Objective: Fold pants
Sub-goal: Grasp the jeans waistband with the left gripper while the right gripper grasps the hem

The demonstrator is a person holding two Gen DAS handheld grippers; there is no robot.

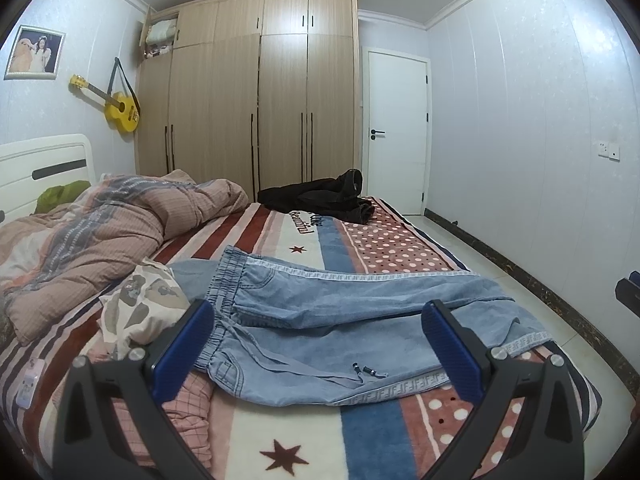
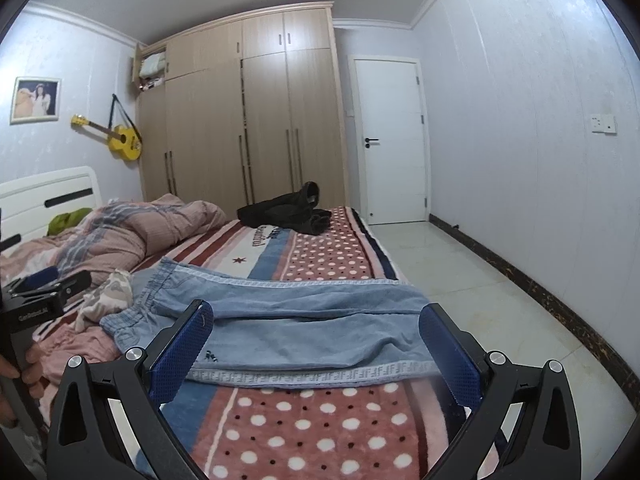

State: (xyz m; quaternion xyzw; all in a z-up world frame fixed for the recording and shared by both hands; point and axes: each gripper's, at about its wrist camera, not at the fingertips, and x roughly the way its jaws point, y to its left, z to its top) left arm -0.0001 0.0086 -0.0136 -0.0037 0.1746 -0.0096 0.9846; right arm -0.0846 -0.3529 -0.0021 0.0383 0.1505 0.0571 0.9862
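Observation:
Light blue denim pants (image 1: 320, 320) with an elastic waistband and white patterned side stripes lie spread across the patterned bed blanket (image 1: 320, 432), waistband to the left, legs running right. They also show in the right wrist view (image 2: 304, 320). My left gripper (image 1: 318, 320) is open and empty, hovering above the waistband end. My right gripper (image 2: 316, 322) is open and empty, above the legs near the hem. The left gripper's body (image 2: 44, 300) shows at the left edge of the right wrist view.
A rumpled pink quilt (image 1: 100, 232) and a patterned pillow (image 1: 140, 304) lie left of the pants. Black clothing (image 1: 320, 196) sits at the bed's far side. A wardrobe (image 1: 256, 100), a white door (image 1: 396, 132) and tiled floor (image 2: 500, 312) on the right.

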